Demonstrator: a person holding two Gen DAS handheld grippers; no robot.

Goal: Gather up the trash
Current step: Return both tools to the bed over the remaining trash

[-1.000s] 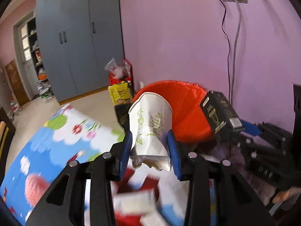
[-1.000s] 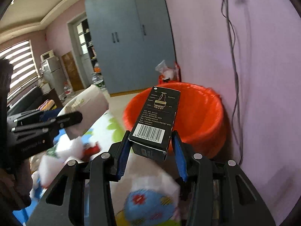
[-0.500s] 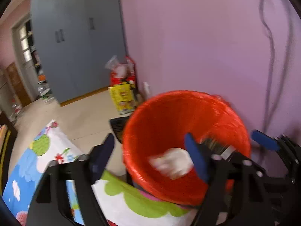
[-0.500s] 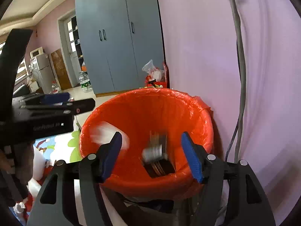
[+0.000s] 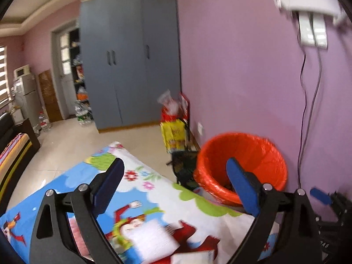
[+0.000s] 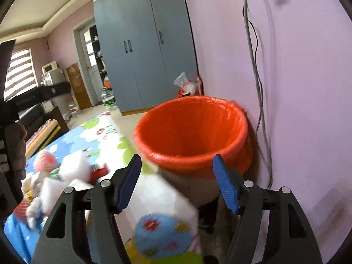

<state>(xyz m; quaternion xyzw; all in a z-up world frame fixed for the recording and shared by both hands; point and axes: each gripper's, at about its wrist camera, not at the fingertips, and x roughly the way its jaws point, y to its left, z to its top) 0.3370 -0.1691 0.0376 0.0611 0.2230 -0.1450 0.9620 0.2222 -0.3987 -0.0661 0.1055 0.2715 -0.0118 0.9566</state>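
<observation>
- The left gripper (image 5: pixel 173 184) filled the lower half of the left wrist view, its blue pads set wide apart and its jaws opening, with nothing between them.
- Behind and below its jaws lay a table under a bright cartoon-print cloth (image 5: pixel 154 189) in blue, white, green and red.
- A flat white paper scrap (image 5: pixel 154 237) lay on that cloth at the bottom centre of the frame, blurred.
- Just past the right-hand pad, at the right of the frame, stood a bin lined with an orange bag (image 5: pixel 272 154), against the purple wall; something dark showed at its bottom, too unclear to name.
- At the lower right edge of that view, a blue tip of the right gripper (image 5: pixel 320 195) peeked in.
- In the right wrist view, the right gripper (image 6: pixel 177 182) sat in the lower half of the frame, its pads well apart and empty.
- The orange-lined bin (image 6: pixel 220 118) stood directly beyond those pads, in the centre of the frame, its mouth facing the camera.
- The corner of the patterned table ran from the lower centre toward the left of the frame.
- On the cloth at the left lay a loose pile of white crumpled trash (image 6: pixel 72 171), blurred.
- At the far left edge, a hand (image 6: pixel 15 145) held the dark body of the other gripper.
- A grey-blue wardrobe (image 6: pixel 145 48) stood at the upper centre, with cables (image 6: pixel 256 66) hanging down the wall at the right.
</observation>
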